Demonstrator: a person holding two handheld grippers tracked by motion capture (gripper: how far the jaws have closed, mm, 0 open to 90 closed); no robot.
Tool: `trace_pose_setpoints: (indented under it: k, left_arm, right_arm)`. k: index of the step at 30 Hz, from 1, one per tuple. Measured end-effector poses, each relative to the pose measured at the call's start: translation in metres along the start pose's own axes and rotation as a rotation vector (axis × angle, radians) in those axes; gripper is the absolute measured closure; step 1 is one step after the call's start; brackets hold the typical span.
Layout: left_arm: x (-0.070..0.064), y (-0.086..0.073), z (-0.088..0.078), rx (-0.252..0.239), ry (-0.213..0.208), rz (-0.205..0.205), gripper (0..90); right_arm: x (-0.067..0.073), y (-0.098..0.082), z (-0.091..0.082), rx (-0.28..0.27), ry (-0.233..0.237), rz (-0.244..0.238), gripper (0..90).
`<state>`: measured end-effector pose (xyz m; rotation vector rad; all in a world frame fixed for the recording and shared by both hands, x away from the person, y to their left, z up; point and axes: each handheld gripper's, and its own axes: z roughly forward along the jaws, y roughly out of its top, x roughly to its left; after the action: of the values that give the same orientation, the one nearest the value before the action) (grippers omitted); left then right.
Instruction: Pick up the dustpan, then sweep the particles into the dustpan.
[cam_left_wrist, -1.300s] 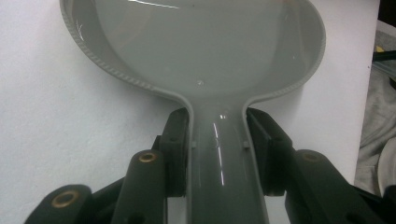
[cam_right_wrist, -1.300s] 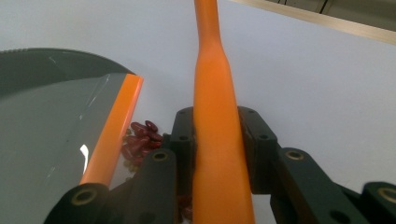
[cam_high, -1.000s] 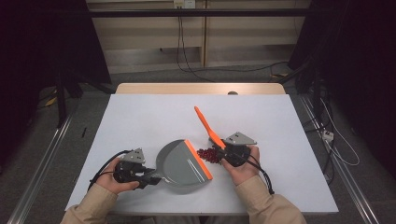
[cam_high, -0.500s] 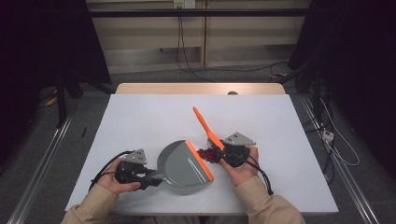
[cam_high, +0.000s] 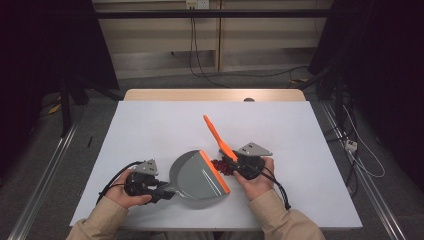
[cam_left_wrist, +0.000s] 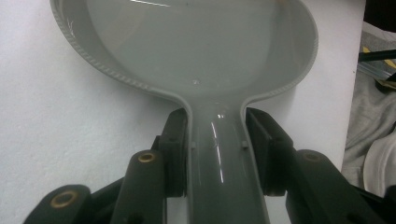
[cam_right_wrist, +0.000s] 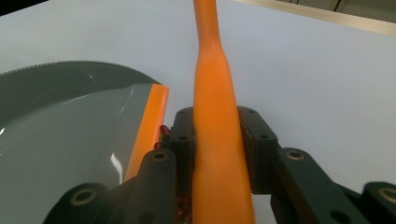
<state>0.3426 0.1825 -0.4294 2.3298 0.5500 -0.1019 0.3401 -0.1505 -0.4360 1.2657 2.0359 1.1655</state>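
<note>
the left claw (cam_high: 167, 192) clamped the dustpan (cam_high: 197, 175) handle, the right claw (cam_high: 235, 167) clamped the brush (cam_high: 216, 136); red bits (cam_high: 220, 166) lay just right of the pan's orange lip.

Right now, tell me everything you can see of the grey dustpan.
The grey dustpan looks like smooth, glossy plastic: a rounded pan with a ribbed rim, a straight orange lip along its open edge and a narrow grey handle. Its inside looks empty. It lies on the white table, mouth facing small dark red bits beside the lip. The left tongs clamp its handle from both sides.
</note>
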Motion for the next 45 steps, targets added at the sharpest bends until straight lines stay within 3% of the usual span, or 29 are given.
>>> trace_pose_setpoints:
  k: [26, 34, 45]
  left_arm:
    - [0.002, 0.002, 0.000, -0.005, -0.025, -0.023, 61.6]
    - [0.001, 0.002, 0.000, -0.014, -0.008, -0.036, 61.2]
    - [0.001, 0.005, 0.002, 0.014, 0.006, -0.037, 62.3]
  right_arm:
    - [0.008, 0.000, 0.002, -0.007, 0.024, 0.015, 70.1]
    - [0.009, 0.000, 0.002, -0.007, 0.025, 0.017, 70.1]
    - [0.019, 0.000, 0.005, -0.015, 0.026, 0.030, 70.0]
